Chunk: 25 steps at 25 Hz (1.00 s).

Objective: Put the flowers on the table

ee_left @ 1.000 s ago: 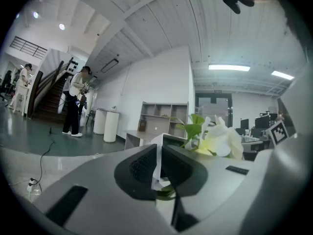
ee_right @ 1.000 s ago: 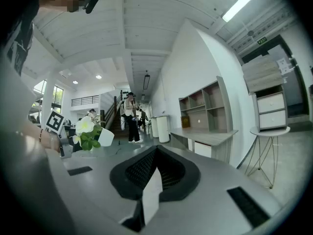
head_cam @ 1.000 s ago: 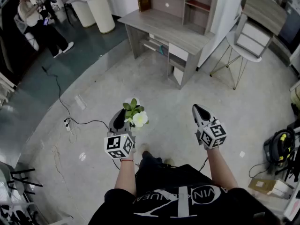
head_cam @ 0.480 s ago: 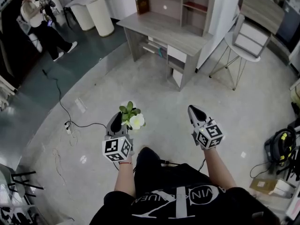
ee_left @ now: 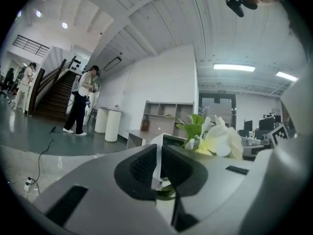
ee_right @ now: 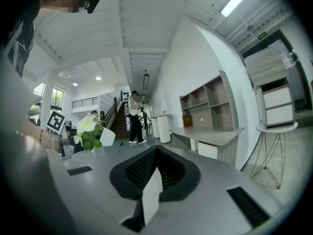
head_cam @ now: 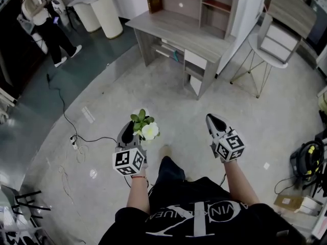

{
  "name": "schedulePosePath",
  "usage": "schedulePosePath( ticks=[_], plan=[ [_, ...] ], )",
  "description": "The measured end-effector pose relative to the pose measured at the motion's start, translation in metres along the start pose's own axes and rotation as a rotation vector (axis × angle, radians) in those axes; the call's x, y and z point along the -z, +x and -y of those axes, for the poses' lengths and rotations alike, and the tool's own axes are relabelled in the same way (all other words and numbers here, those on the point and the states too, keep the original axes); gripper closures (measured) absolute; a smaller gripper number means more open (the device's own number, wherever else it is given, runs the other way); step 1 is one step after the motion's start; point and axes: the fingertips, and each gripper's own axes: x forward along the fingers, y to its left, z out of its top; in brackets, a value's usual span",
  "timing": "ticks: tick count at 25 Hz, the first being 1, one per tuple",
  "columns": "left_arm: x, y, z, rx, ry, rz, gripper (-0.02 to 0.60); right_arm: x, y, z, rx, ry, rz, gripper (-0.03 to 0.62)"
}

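Left gripper (head_cam: 130, 130) is pinching the flowers (head_cam: 146, 126) upright at its tips; right gripper (head_cam: 215, 121), alongside, is travelling empty, jaws pressed together.

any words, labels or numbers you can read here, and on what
black shirt: white lettering, upside down and creased, not readable for sure
marker cubes: black-and-white squares only, no letters
green sign over the doorway: too small to read
book on the shelf: cover blurred

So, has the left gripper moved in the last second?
Yes, slightly: the left gripper, shut on the flowers, has advanced toward the desk; the floor power strip now lies farther behind its tips.
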Motion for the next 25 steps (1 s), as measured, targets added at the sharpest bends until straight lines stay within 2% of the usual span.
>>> schedulePosePath(
  ticks=[5, 10, 25],
  plan=[
    [-0.011, 0.056, -0.024, 0.023, 0.023, 0.0, 0.551, -0.01, 0.058, 0.016, -0.002, -0.009, -0.018, 0.583],
    [-0.022, 0.104, -0.052, 0.027, 0.002, 0.015, 0.551, -0.019, 0.108, 0.033, 0.006, -0.014, -0.029, 0.583],
    [-0.036, 0.229, -0.13, 0.059, -0.006, -0.031, 0.551, -0.034, 0.234, 0.065, 0.067, 0.02, -0.049, 0.583]
  ],
)
